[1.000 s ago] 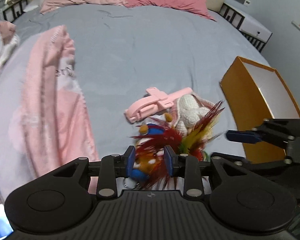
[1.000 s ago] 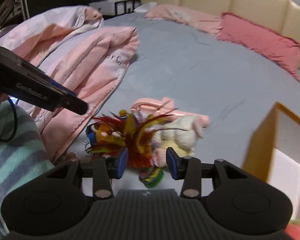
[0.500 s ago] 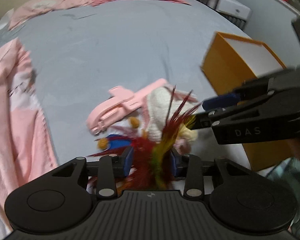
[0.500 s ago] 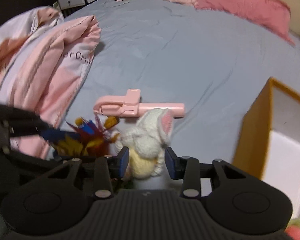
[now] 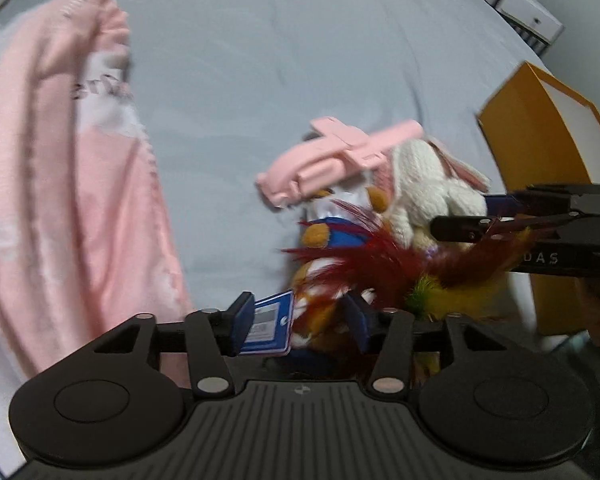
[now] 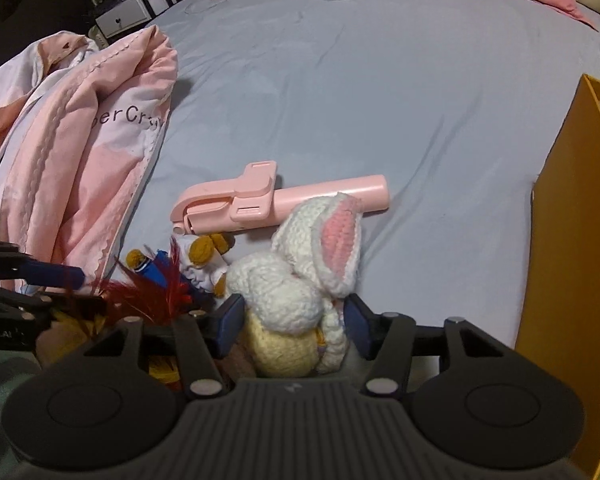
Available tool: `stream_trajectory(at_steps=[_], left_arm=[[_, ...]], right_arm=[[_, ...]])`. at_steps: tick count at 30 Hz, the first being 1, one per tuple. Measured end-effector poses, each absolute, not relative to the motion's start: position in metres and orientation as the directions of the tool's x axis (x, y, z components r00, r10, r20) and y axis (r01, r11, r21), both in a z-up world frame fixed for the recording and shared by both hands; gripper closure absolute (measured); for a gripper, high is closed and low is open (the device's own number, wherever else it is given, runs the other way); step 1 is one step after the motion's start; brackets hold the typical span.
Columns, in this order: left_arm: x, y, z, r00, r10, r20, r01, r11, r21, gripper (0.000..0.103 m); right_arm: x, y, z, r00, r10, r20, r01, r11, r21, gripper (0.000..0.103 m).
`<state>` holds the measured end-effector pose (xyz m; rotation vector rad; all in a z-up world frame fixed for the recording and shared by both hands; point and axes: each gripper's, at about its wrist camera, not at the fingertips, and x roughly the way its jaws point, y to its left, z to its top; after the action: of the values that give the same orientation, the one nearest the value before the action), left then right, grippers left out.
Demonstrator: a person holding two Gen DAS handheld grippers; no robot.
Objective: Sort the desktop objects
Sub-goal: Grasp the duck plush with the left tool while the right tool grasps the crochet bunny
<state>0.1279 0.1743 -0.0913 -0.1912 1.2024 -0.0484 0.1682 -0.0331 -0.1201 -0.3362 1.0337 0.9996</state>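
- My left hand-held gripper (image 5: 298,320) has its jaws opening; a small plush toy in blue and orange sits between the blue pads with a glossy blue hang tag (image 5: 269,330) against the left pad, and I cannot see the pads pressing on it.
- A feather toy (image 5: 384,268) of stiff red, yellow and green plumes fans out just past those pads, over the plush.
- My right hand-held gripper (image 6: 293,326) has its jaws opening around a knitted rabbit (image 6: 300,280); its chunky white yarn body and pale yellow base fill the gap, pads at either flank, not visibly squeezing.
- The rabbit's floppy ear, lined in pink crochet, leans against a smooth pink plastic selfie stick (image 6: 276,202), a long rounded bar with a folded clamp, lying flat on the bed.
- All these things lie clustered on the grey bed sheet (image 6: 380,80), which is smooth with faint creases.
- A rumpled pink quilt (image 6: 72,160) with scalloped stitching lies to the left.
- A rigid orange box (image 6: 568,280) with a white interior stands at the right, near the cluster.
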Motion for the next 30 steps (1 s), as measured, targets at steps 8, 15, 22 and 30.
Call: stream_trajectory(at_steps=[8, 15, 22, 30], left_arm=[[0.143, 0.162, -0.105, 0.303, -0.190, -0.934, -0.017, 0.979, -0.204, 0.030], [0.151, 0.146, -0.112, 0.288, -0.189, -0.939, 0.012, 0.981, -0.194, 0.025], [0.149, 0.159, -0.114, 0.298, -0.230, -0.926, -0.058, 0.964, -0.258, 0.032], [0.147, 0.167, -0.116, 0.296, -0.236, -0.926, -0.103, 0.955, -0.277, 0.034]], right_arm=[[0.154, -0.057, -0.107, 0.163, 0.503, -0.849, -0.831, 0.534, 0.156, 0.074], [0.148, -0.068, -0.103, 0.201, 0.489, -0.849, -0.822, 0.555, 0.125, 0.069], [0.162, -0.050, -0.114, 0.167, 0.517, -0.839, -0.803, 0.566, 0.189, 0.056], [0.175, -0.038, -0.130, 0.126, 0.550, -0.826, -0.752, 0.595, 0.282, 0.048]])
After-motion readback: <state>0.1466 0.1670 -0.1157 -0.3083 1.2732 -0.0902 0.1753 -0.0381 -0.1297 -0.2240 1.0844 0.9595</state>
